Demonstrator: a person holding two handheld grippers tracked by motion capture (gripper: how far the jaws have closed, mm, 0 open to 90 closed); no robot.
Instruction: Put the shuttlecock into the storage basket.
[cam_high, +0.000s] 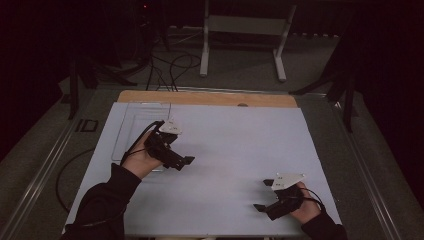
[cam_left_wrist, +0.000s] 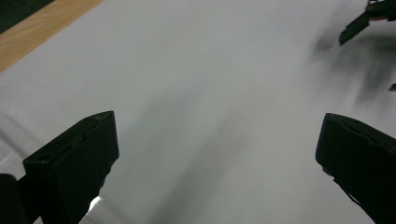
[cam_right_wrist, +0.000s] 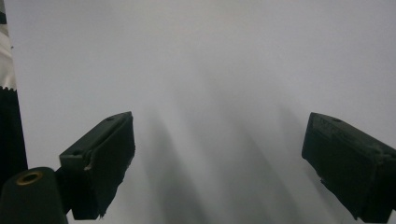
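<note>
Both the left gripper (cam_high: 186, 162) and right gripper (cam_high: 264, 195) hover with jaws spread, empty, over the white sheet (cam_high: 235, 145).

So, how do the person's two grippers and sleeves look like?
Both the left gripper and the right gripper are black, with two blocky black jaws, a pale grey three-cornered plate on top and a thin black cable trailing behind. The sleeves are dark.

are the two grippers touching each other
Apart. The high view shows the left gripper and the right gripper with bare white sheet between them.
</note>
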